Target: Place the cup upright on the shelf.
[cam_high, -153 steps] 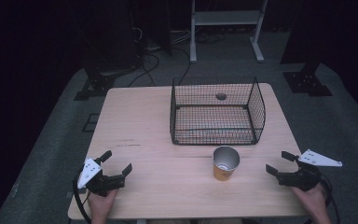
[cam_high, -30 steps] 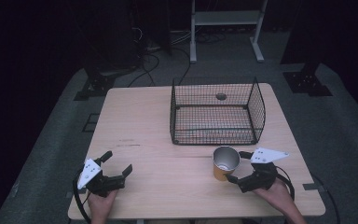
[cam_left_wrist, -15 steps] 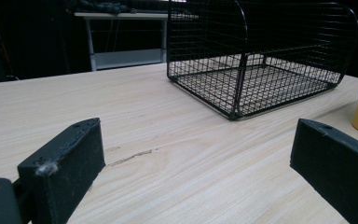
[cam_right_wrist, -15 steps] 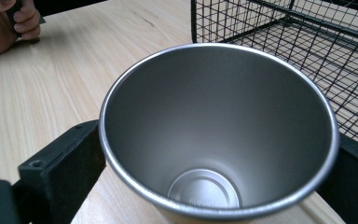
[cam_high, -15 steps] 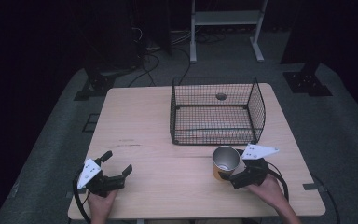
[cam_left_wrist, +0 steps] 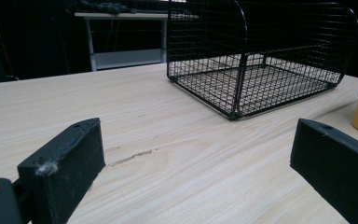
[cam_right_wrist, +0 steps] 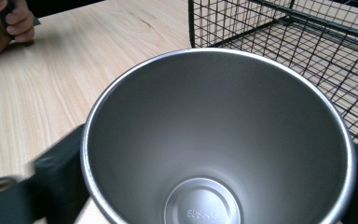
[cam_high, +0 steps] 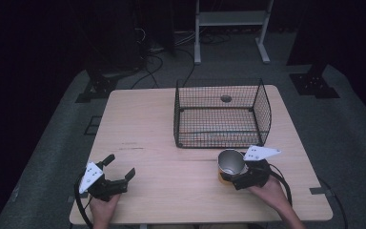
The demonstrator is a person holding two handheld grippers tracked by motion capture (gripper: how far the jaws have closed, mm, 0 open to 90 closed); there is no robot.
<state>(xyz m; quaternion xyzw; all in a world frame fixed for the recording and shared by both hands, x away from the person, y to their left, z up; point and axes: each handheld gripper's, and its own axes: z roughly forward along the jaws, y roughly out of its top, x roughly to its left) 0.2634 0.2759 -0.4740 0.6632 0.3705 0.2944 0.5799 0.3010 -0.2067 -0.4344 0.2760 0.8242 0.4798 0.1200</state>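
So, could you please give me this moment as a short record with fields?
surface: wooden table
cup: yellow outside, steel inside, upright, empty
basket: black wire, near the cup, on the table's far side
right hand-held gripper: jaws on either side of the cup
left hand-held gripper: open, resting on the table, holding nothing

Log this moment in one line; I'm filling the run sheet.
right tool: jaws around cup, grip unclear | left tool: open, idle on table | wire basket: empty, behind cup
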